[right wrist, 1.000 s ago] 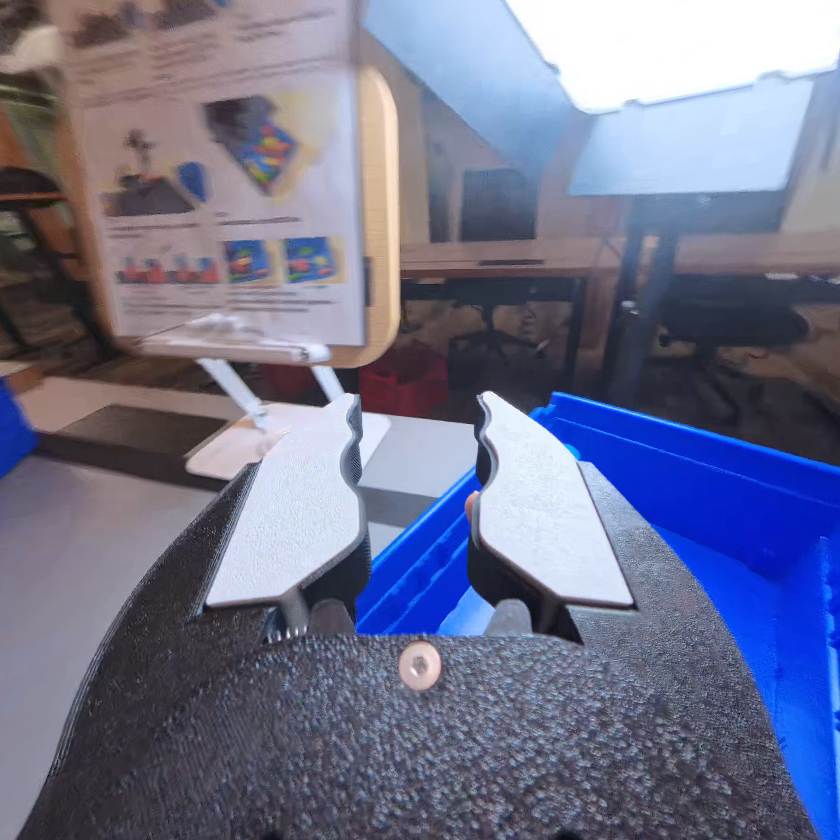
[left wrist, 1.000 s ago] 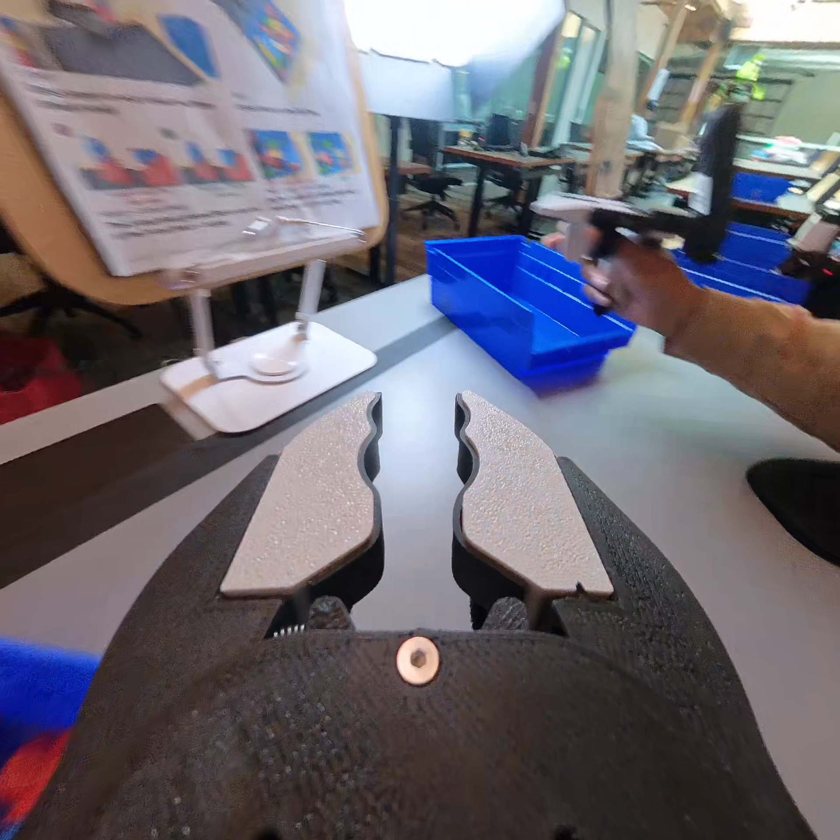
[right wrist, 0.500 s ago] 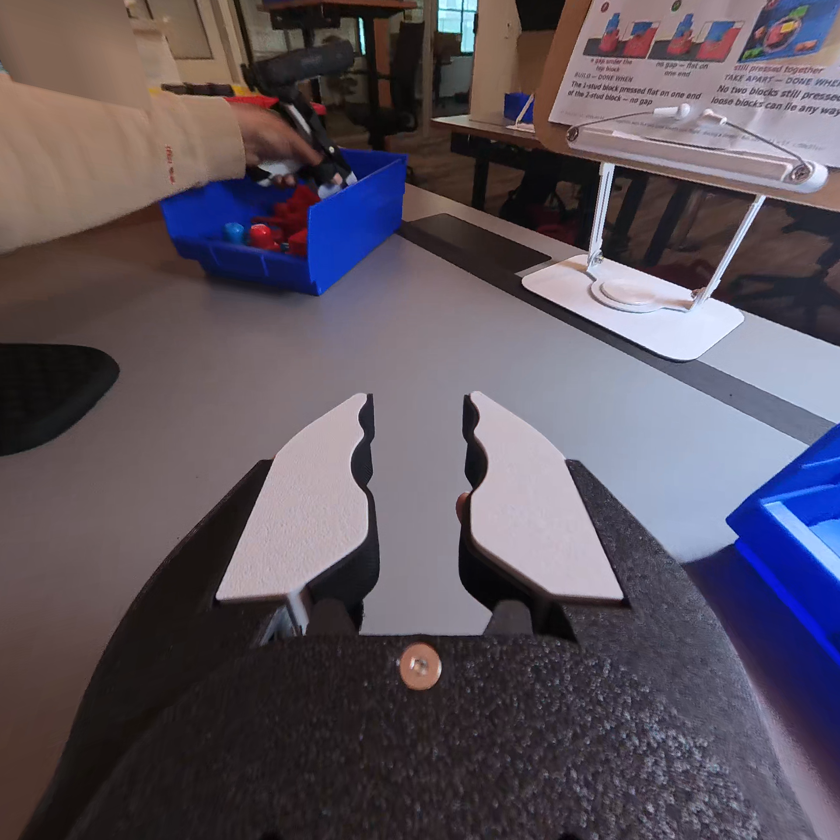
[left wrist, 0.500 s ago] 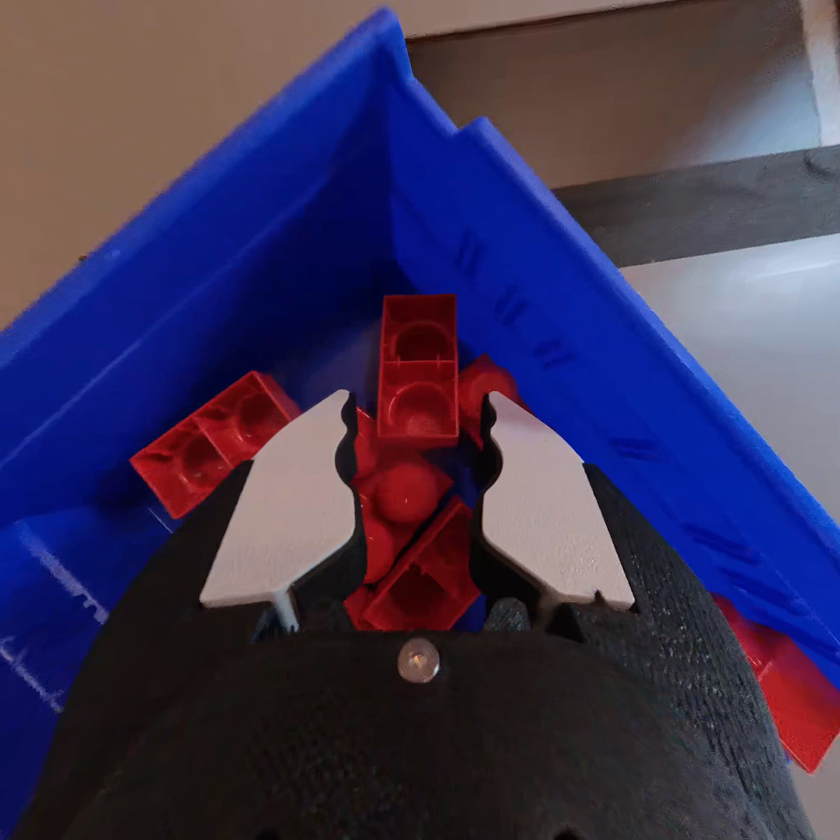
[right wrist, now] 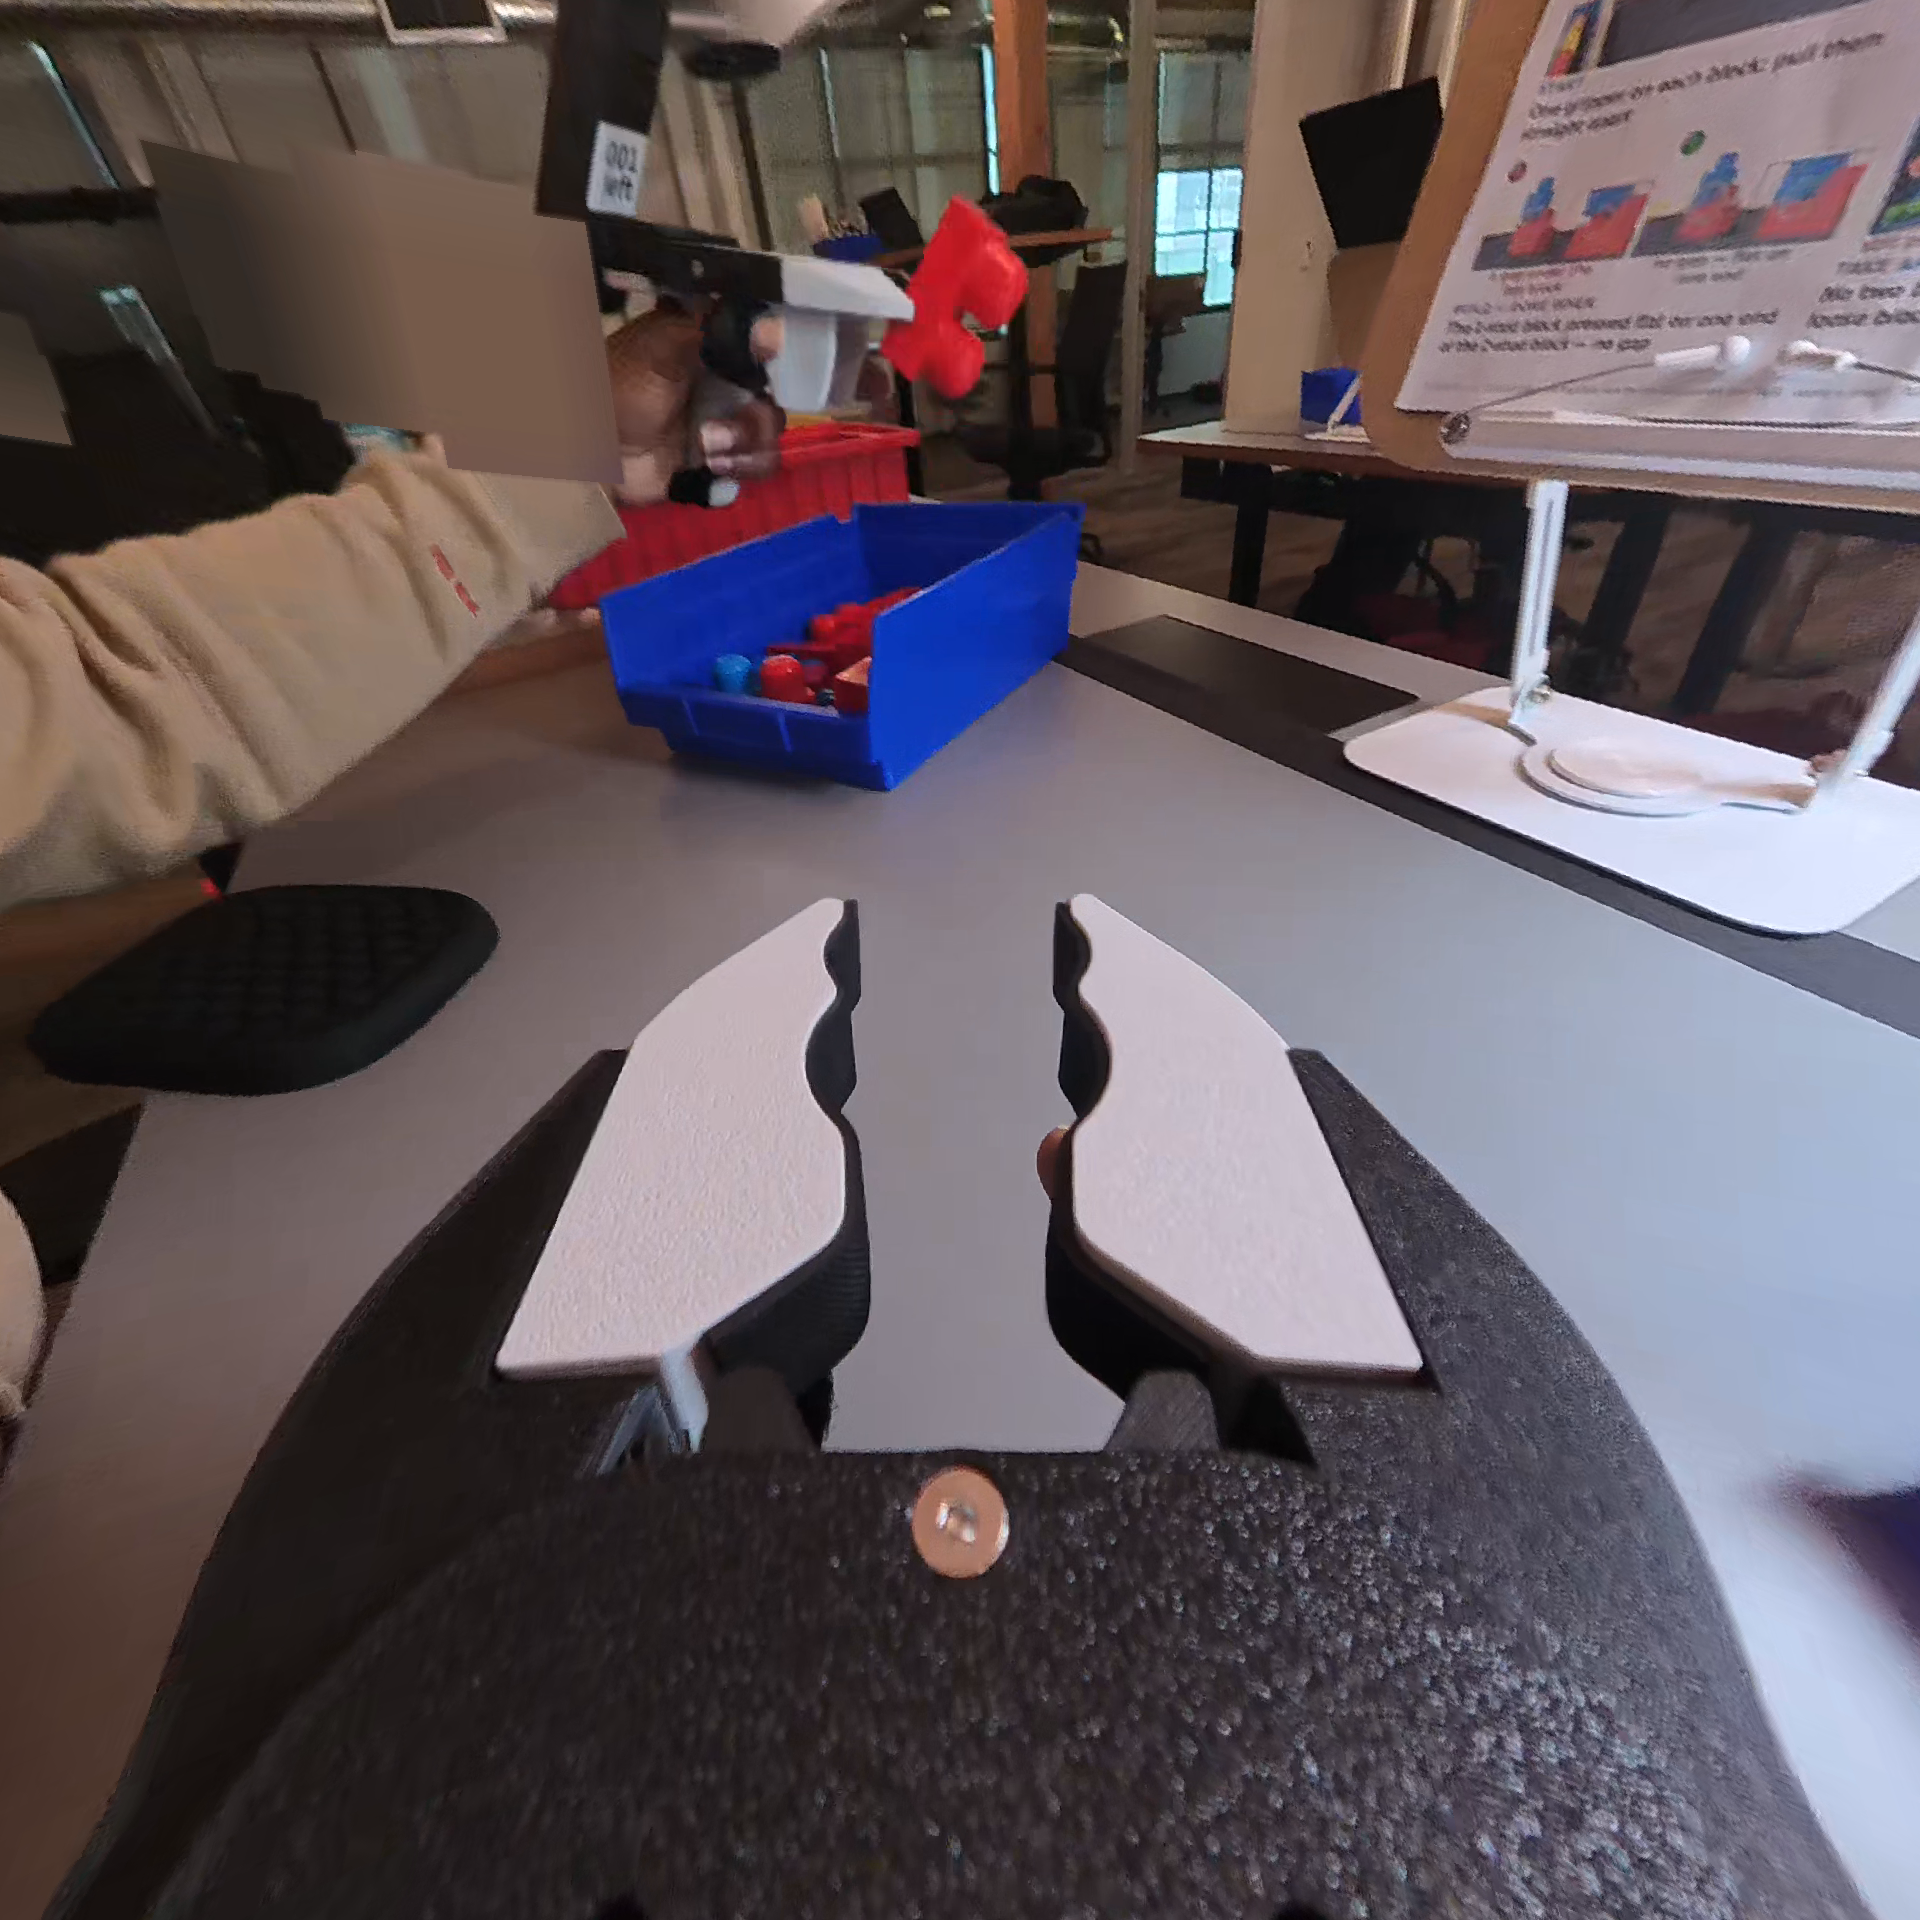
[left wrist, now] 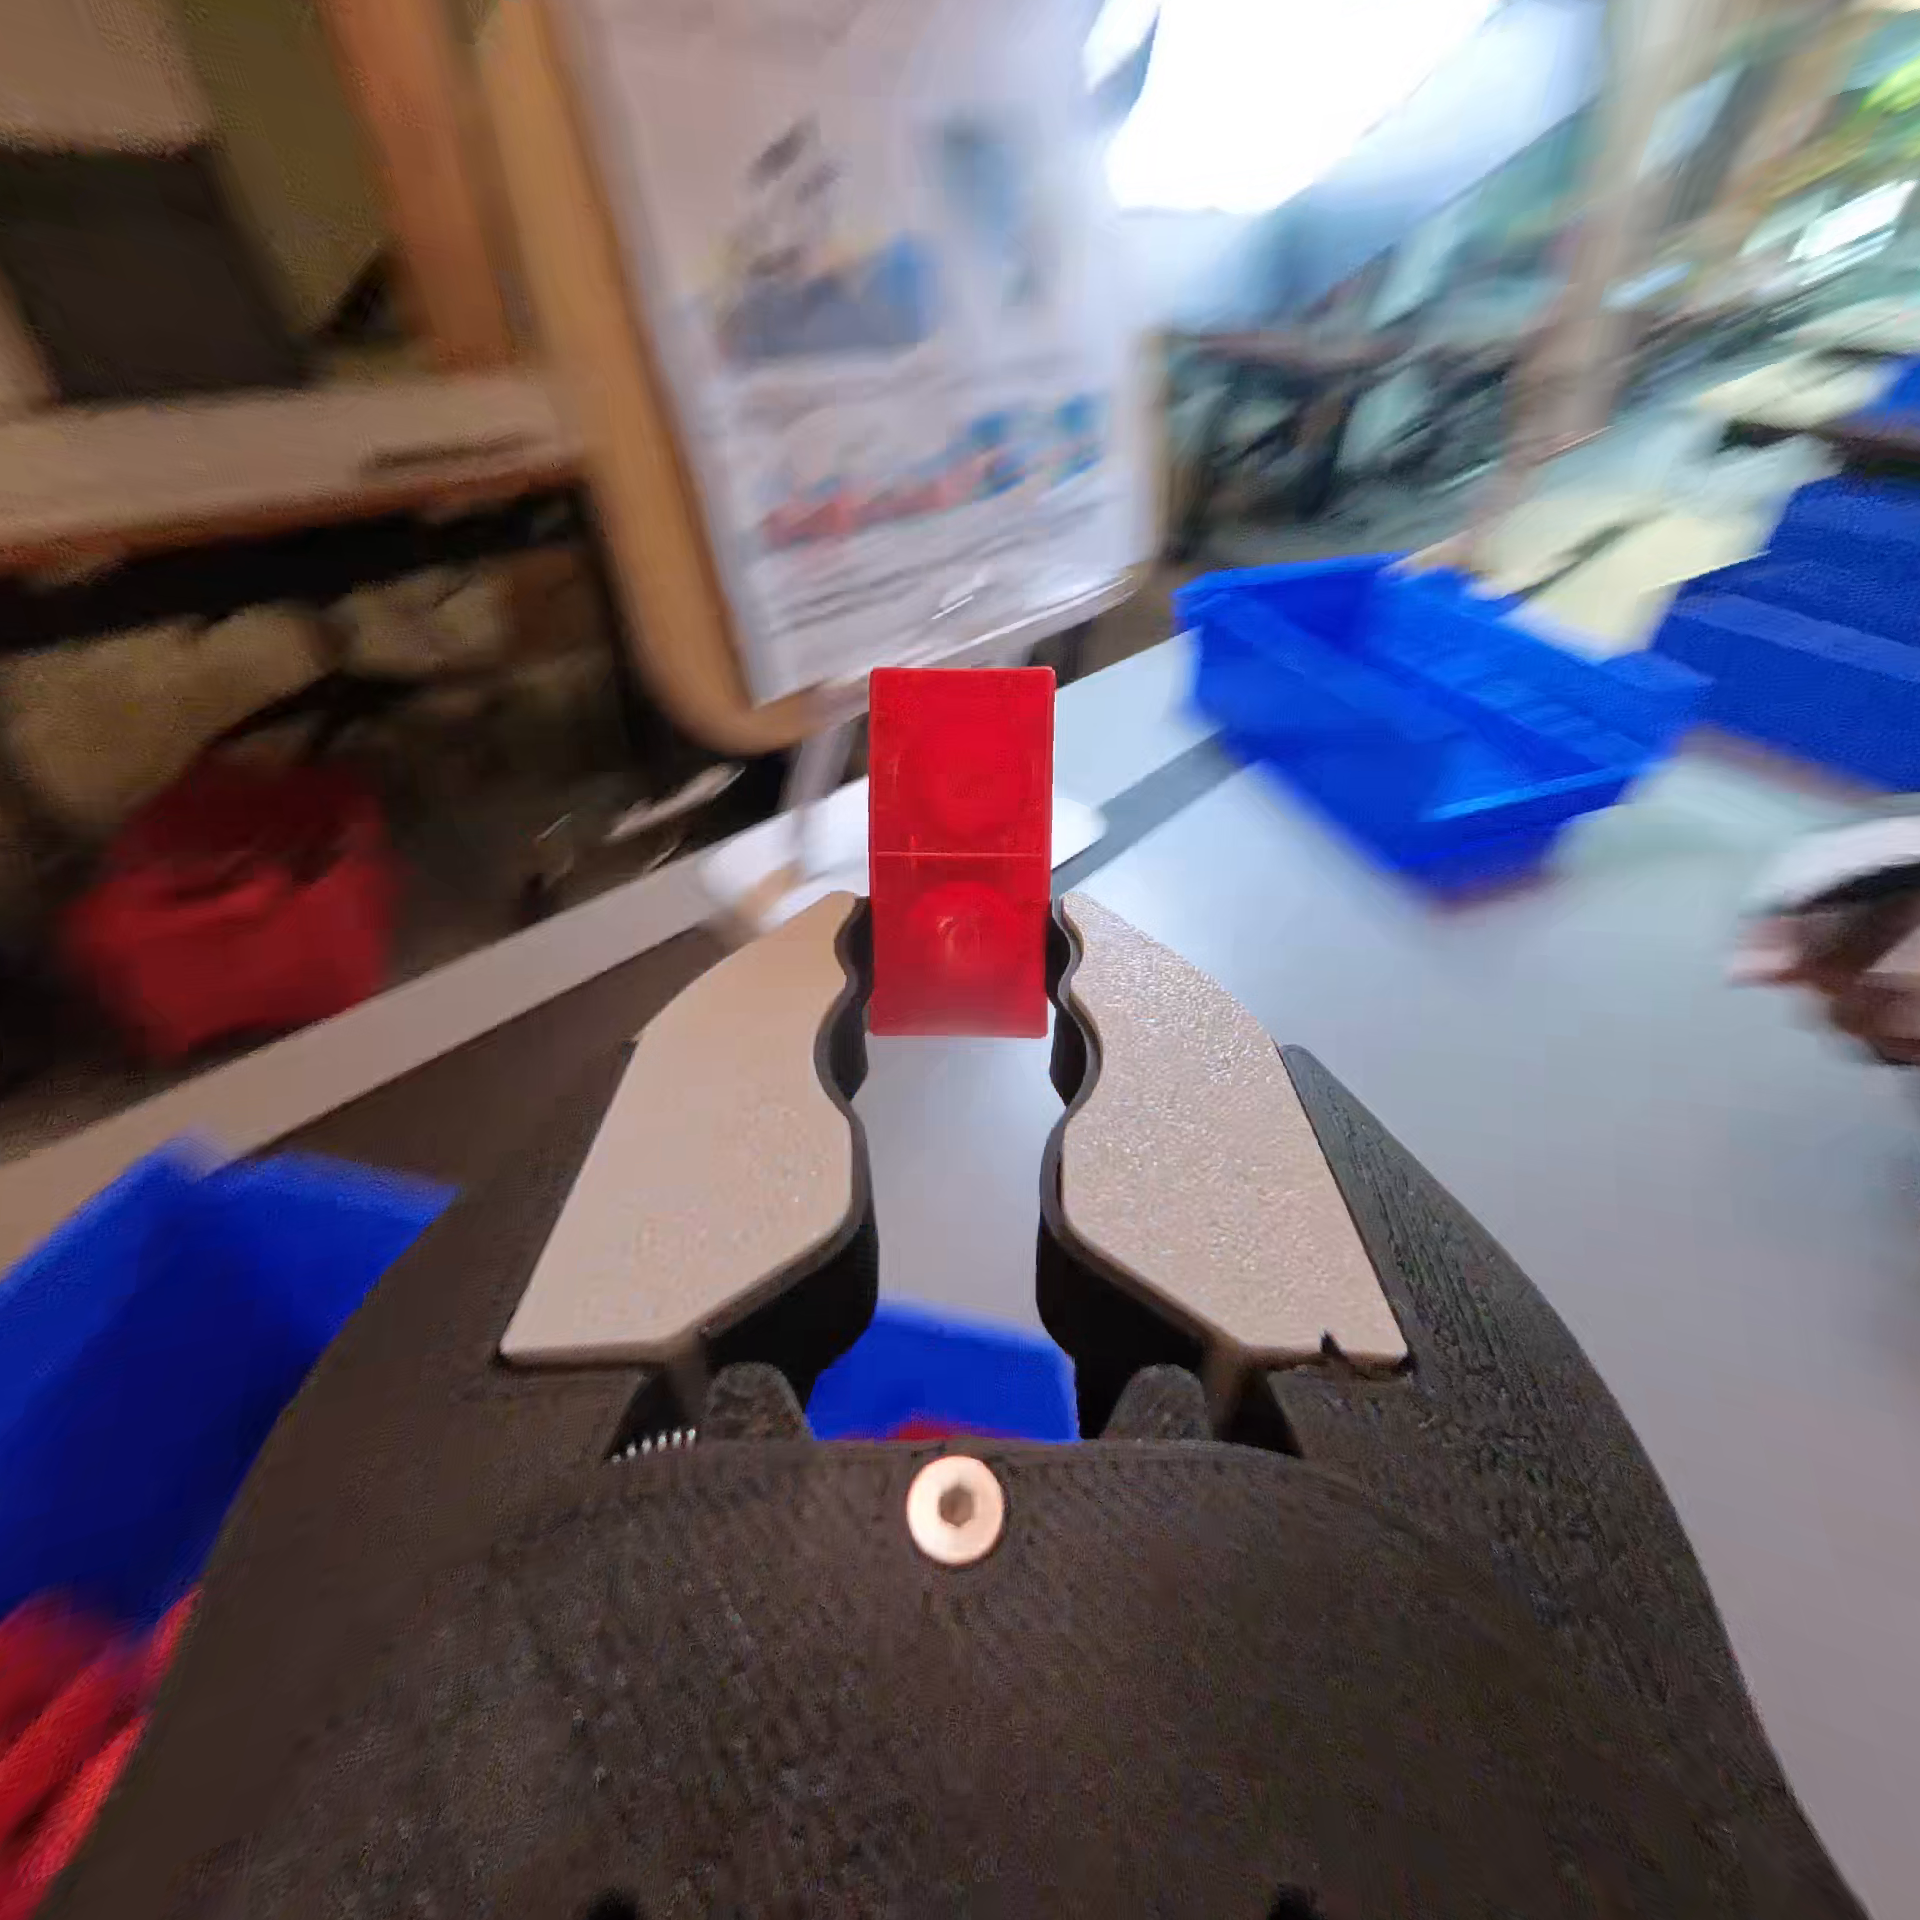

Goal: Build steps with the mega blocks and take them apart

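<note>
The left gripper (left wrist: 956,971) is clamped on a red block (left wrist: 958,852) at the centre of the left wrist view, the jaws pinching its near half by the two long side walls while the far half juts past the fingertips; it hangs in the air above the grey table (left wrist: 1455,1091); in the right wrist view the same block shows at upper centre, above the blue bin (right wrist: 966,623) of loose blocks. The right gripper (right wrist: 956,935) sits low over the table at lower centre, jaws parted and empty. The block looks like hollow moulded plastic, so probably light, stiff and rather slick; flat opposite walls give the surest hold, studs left free for pressing; a grip this far off centre may let it pivot under a push.
</note>
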